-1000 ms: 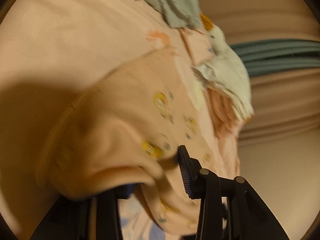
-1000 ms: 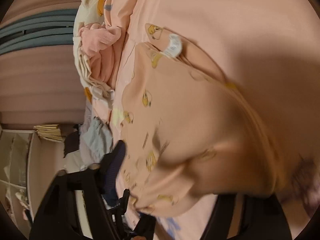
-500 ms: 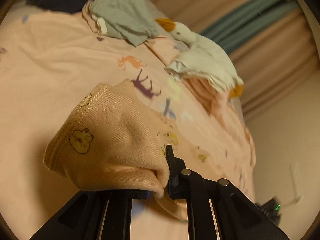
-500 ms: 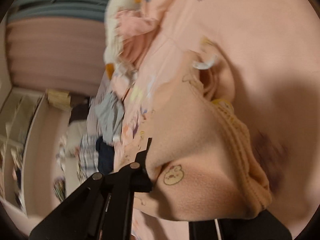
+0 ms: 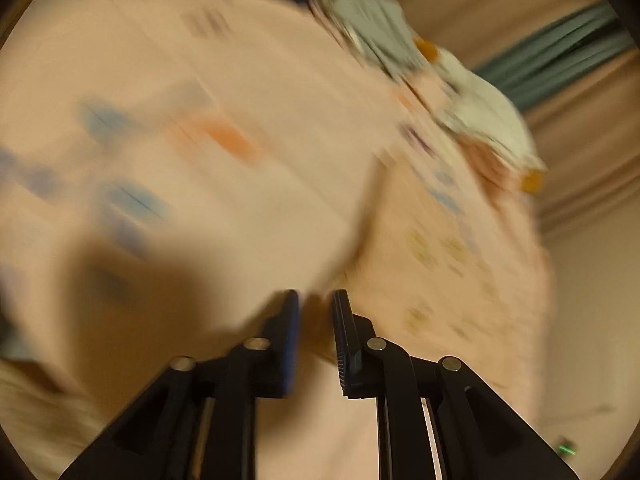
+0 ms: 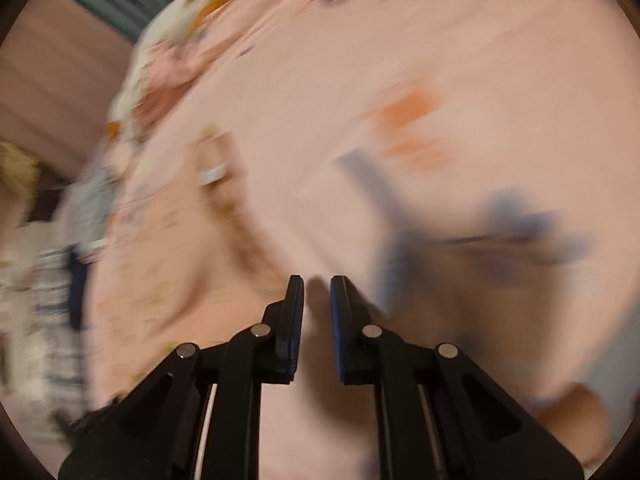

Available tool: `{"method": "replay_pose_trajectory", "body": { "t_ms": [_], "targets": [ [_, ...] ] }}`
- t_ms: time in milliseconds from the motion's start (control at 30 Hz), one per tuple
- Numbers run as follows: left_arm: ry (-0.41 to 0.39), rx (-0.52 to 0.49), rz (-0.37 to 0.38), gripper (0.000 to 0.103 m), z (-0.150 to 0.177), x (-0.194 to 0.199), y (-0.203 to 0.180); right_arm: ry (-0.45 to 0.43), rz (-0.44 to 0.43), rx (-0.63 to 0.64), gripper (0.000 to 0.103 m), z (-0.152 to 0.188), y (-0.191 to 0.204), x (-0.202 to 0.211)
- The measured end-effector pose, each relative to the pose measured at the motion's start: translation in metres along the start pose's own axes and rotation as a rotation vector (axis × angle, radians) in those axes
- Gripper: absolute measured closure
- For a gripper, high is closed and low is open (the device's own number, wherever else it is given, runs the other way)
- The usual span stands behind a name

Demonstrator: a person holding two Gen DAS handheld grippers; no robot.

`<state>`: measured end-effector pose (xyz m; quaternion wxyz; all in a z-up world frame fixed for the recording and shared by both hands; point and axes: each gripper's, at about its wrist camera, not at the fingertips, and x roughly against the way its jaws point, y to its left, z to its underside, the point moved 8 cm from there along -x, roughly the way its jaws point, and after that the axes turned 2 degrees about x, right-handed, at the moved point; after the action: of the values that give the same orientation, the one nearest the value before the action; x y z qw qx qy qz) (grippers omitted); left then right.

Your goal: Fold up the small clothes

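Both views were super blurry here, so take this with some salt. The left gripper (image 5: 316, 308) and right gripper (image 6: 317, 292) each showed only a narrow gap. The jaws were opening, with nothing between them, just bare sheet (image 5: 200, 80) behind the pads. So both tools were empty, as far as I could tell.

The peach garment (image 5: 440, 264) with the little yellow prints lay flat on the sheet, on the near side of the goose toy (image 5: 484, 120), between it and the left gripper. I couldn't tell how neat the fold was because the smear ate the edges. My guess is it sat there to keep it apart from the unfolded stuff. A grey piece (image 5: 376, 28) was bunched up just beyond the goose, touching or nearly touching it.

Both grippers pointed down at the sheet off to the side of the garment, farther from the goose than it was. I read that as this piece being done and the hunt for the next 1 starting, probably from that heap by the goose. With the gaps so narrow, they'd need to spread a lot more before grabbing any cloth.
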<state>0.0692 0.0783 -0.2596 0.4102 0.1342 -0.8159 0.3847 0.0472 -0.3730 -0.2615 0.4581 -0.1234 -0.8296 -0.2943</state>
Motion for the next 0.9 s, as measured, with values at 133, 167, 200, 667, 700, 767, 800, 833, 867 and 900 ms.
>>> {"method": "replay_pose_trajectory", "body": {
  "t_ms": [133, 167, 200, 667, 700, 767, 800, 833, 867, 900],
  "targets": [
    [-0.080, -0.004, 0.063, 0.089, -0.024, 0.037, -0.019, -0.034, 0.005, -0.006, 0.083, -0.012, 0.003, 0.024],
    [-0.075, -0.015, 0.105, 0.089, -0.026, 0.040, -0.031, -0.041, -0.014, 0.027, 0.083, -0.015, 0.016, 0.029],
    [-0.080, -0.041, 0.134, 0.089, -0.027, 0.043, -0.044, -0.049, -0.031, 0.060, 0.083, -0.015, 0.033, 0.032],
    [0.058, -0.465, -0.067, 0.089, -0.008, -0.100, -0.135, 0.062, 0.012, 0.412, 0.099, -0.033, 0.143, -0.092],
    [0.055, -0.449, -0.055, 0.088, -0.011, -0.094, -0.137, 0.067, 0.000, 0.406, 0.091, -0.038, 0.149, -0.086],
    [0.019, -0.426, -0.030, 0.087, -0.017, -0.084, -0.141, 0.019, -0.009, 0.426, 0.083, -0.044, 0.165, -0.069],
    [0.012, -0.434, -0.027, 0.077, -0.017, -0.082, -0.141, 0.001, -0.026, 0.445, 0.076, -0.042, 0.170, -0.062],
    [0.021, -0.449, -0.035, 0.058, -0.015, -0.082, -0.139, -0.008, -0.052, 0.470, 0.066, -0.037, 0.179, -0.058],
    [0.051, -0.482, -0.062, 0.050, -0.009, -0.089, -0.137, 0.006, -0.079, 0.499, 0.059, -0.031, 0.186, -0.059],
    [0.071, -0.505, -0.076, 0.044, -0.004, -0.098, -0.134, 0.035, -0.091, 0.517, 0.049, -0.024, 0.189, -0.067]
  ]
}}
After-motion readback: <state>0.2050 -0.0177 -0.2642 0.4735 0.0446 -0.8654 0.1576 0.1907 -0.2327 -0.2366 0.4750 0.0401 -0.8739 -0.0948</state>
